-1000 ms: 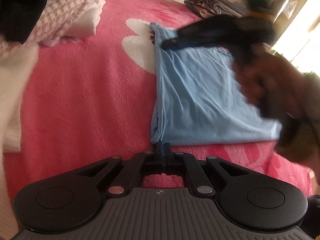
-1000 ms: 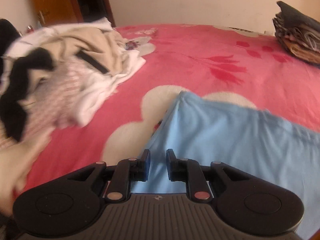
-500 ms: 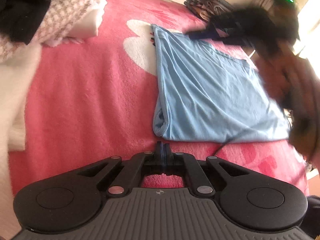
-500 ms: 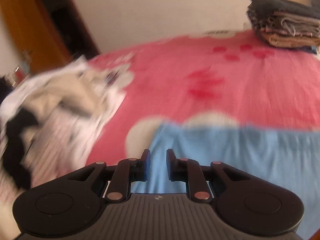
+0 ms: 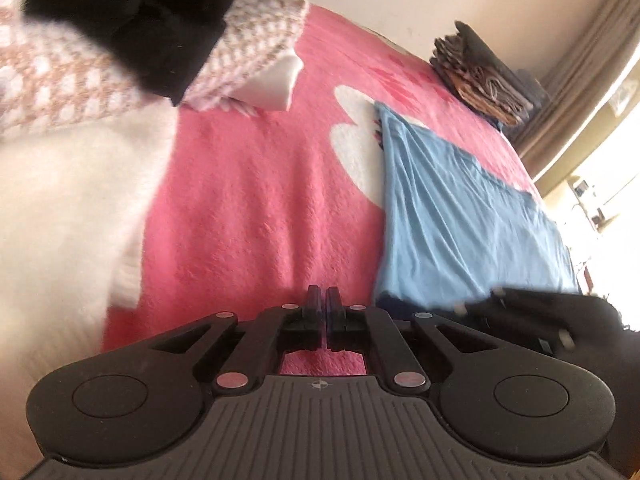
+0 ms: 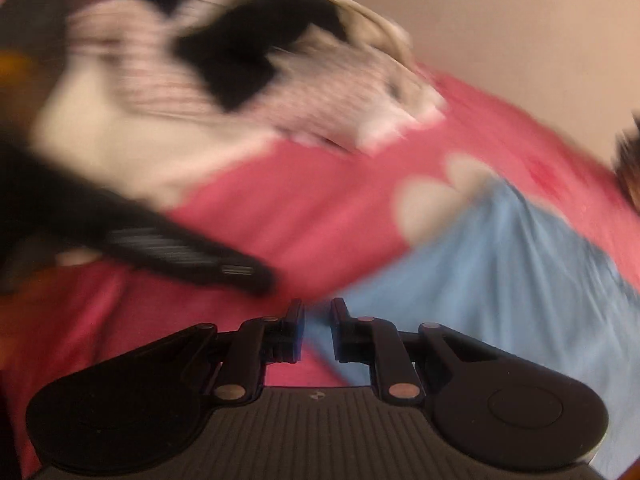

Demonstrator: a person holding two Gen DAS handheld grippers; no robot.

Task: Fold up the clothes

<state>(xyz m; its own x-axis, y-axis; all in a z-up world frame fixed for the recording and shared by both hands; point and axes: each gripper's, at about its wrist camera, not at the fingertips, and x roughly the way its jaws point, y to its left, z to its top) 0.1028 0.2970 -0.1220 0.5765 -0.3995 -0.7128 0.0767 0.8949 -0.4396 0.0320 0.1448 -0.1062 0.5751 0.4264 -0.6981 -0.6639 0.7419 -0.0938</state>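
Observation:
A light blue garment [image 5: 460,220] lies folded flat on the pink blanket [image 5: 260,208]; in the blurred right wrist view the blue garment [image 6: 500,280] fills the right side. My left gripper [image 5: 322,300] is shut with nothing in it, just left of the garment's near corner. My right gripper [image 6: 318,314] is open, its fingers low over that same near corner; I cannot tell whether they touch the cloth. The right gripper's body [image 5: 532,316] shows at the garment's near edge in the left wrist view. The left gripper's body [image 6: 180,248] appears to the left in the right wrist view.
A heap of unfolded clothes [image 5: 100,80], white, checked and black, covers the left of the bed; the heap [image 6: 200,80] also shows in the right wrist view. A stack of folded clothes [image 5: 484,76] stands at the far edge by the wall. A curtain [image 5: 576,80] hangs right.
My right gripper swung from the blue garment's far corner down to its near corner, beside the left gripper. The left gripper shifted slightly left and stayed shut.

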